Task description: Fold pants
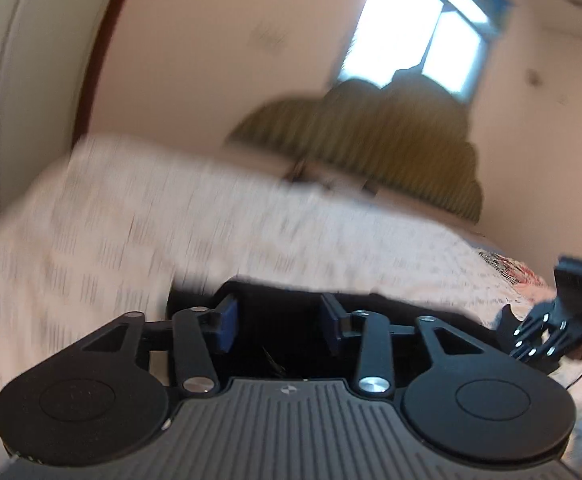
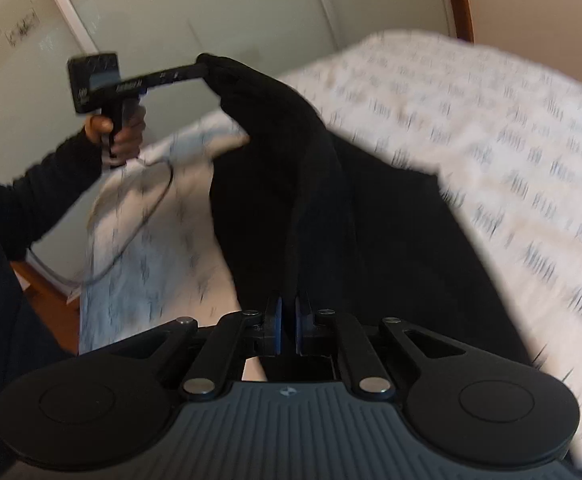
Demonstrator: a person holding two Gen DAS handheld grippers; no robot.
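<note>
The black pants [image 2: 331,208] lie on a bed with a white patterned cover [image 2: 511,140]. My right gripper [image 2: 287,320] is shut on an edge of the pants near the camera. In the right wrist view my left gripper [image 2: 207,62] is raised at the upper left, with a corner of the pants lifted at its tip. In the left wrist view my left gripper [image 1: 279,320] has its blue pads [image 1: 227,320] apart, with black pants cloth [image 1: 283,352] between and below them. The right gripper [image 1: 547,324] shows at the right edge.
The bed cover [image 1: 171,232] fills the middle of the left wrist view. An olive headboard [image 1: 371,140] and a bright window [image 1: 419,32] stand behind it. A pale wardrobe [image 2: 211,8] and a wooden floor [image 2: 47,300] show left of the bed. A cable [image 2: 139,232] hangs from the left gripper.
</note>
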